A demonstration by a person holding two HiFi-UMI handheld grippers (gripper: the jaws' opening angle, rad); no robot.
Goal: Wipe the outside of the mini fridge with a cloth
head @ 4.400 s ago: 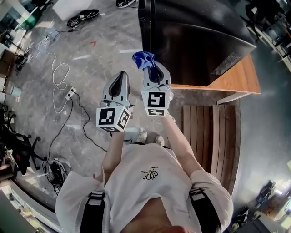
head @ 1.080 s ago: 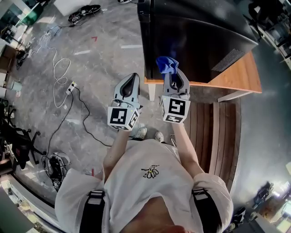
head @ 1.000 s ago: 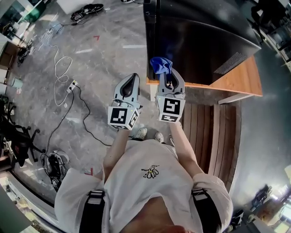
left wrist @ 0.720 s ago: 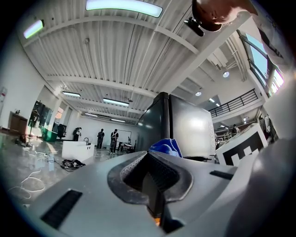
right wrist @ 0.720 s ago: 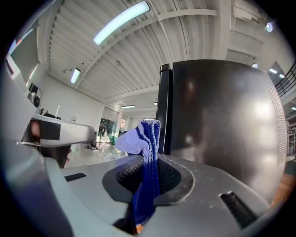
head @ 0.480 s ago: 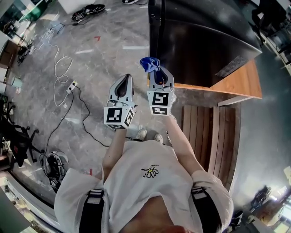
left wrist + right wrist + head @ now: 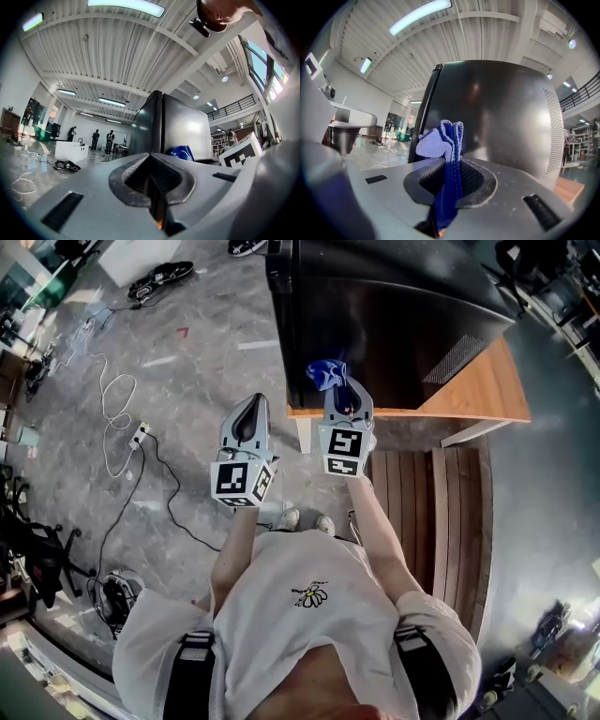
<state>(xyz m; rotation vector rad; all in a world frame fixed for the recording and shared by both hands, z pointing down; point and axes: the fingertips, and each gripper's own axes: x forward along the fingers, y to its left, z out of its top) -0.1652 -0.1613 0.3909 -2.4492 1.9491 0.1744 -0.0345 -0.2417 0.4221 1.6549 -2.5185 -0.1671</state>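
Our right gripper (image 7: 336, 395) pinches the blue cloth (image 7: 324, 373) at the mini fridge (image 7: 394, 306) side near its front corner; we cannot confirm contact. Left gripper (image 7: 251, 411) is pressed together, empty, beside it. Risks: the cloth may slip out under rubbing, and bare jaws may scrape the glossy panel.

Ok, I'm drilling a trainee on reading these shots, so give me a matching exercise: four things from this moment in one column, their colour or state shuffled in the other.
1. left tongs
2. right tongs
3. mini fridge
4. cloth

A. blue, bunched up
B. shut, with nothing between them
C. black, standing on the wooden table
D. shut on the cloth

Pairs: 1-B, 2-D, 3-C, 4-A.
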